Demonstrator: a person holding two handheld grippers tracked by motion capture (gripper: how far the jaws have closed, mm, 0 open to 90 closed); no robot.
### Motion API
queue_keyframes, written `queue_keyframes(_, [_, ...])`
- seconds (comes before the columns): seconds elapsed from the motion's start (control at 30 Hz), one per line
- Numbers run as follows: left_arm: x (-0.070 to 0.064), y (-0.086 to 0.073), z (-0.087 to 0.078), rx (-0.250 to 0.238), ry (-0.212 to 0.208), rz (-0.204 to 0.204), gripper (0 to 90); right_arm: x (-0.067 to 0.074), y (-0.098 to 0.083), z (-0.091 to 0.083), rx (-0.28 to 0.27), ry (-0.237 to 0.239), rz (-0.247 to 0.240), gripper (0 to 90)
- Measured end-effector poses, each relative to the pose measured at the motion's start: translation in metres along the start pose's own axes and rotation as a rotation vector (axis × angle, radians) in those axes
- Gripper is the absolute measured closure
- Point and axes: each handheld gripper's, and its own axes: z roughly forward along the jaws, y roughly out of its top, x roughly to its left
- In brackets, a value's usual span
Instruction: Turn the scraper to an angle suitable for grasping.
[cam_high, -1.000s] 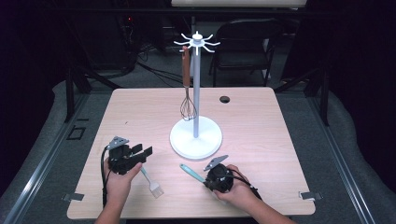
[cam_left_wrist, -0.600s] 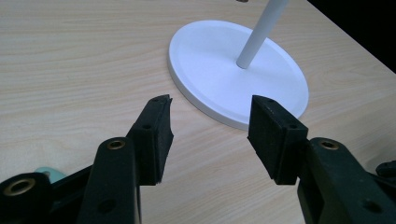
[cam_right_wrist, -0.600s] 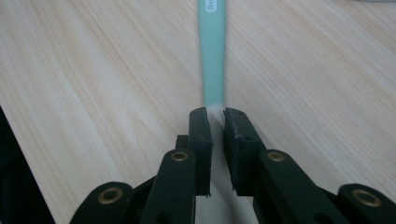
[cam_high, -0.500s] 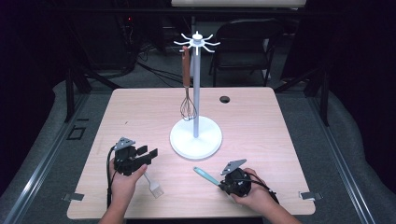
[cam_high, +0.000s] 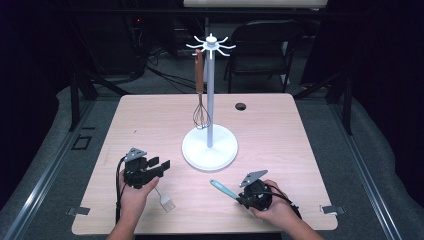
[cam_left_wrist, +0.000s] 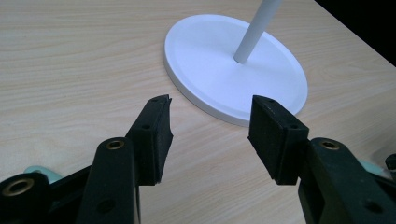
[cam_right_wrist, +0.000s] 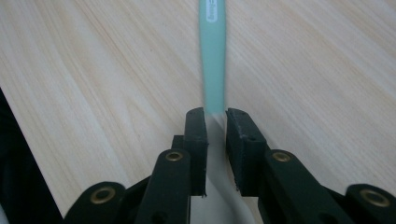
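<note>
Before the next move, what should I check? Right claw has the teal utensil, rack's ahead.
1. Teal-handled utensil in the right claw: it sits between jaws that have just been opening, with no gap visible. Ok.
2. Grip firm enough to lift: cannot tell.
3. Left claw open, nothing between its jaws: ok.
4. Free hooks on the rack: ok, the whisk takes one.
5. White utensil lies by the left claw, away from the rack: ok.

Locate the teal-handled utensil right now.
In the high view the teal-handled utensil is near the table's front edge, right of centre, between the right gripper's jaws, handle pointing toward the white stand base.
</note>
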Motion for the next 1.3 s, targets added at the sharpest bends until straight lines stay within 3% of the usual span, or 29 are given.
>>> queue_keyframes(0.3, [0.0, -0.001, 0.001, -0.007, -0.003, 0.001, 48.7, 0.001, 0.028, 0.01, 0.025, 0.015, -0.011, 76.0])
queue_keyframes(0.67, [-0.002, -0.002, 0.003, 0.016, -0.028, 0.033, 48.2, 0.002, 0.061, 0.031, 0.061, 0.022, -0.038, 74.3])
queue_keyframes(1.0, [-0.004, -0.002, 0.005, 0.031, -0.048, 0.057, 47.3, 0.001, 0.072, 0.041, 0.078, 0.017, -0.046, 73.1])
queue_keyframes(1.1, [-0.004, -0.003, 0.006, 0.041, -0.048, 0.062, 47.1, 0.003, 0.072, 0.043, 0.098, -0.003, -0.072, 72.4])
queue_keyframes(1.3, [-0.006, -0.004, 0.009, 0.041, -0.055, 0.069, 45.9, 0.001, 0.072, 0.045, 0.089, 0.01, -0.073, 73.0])
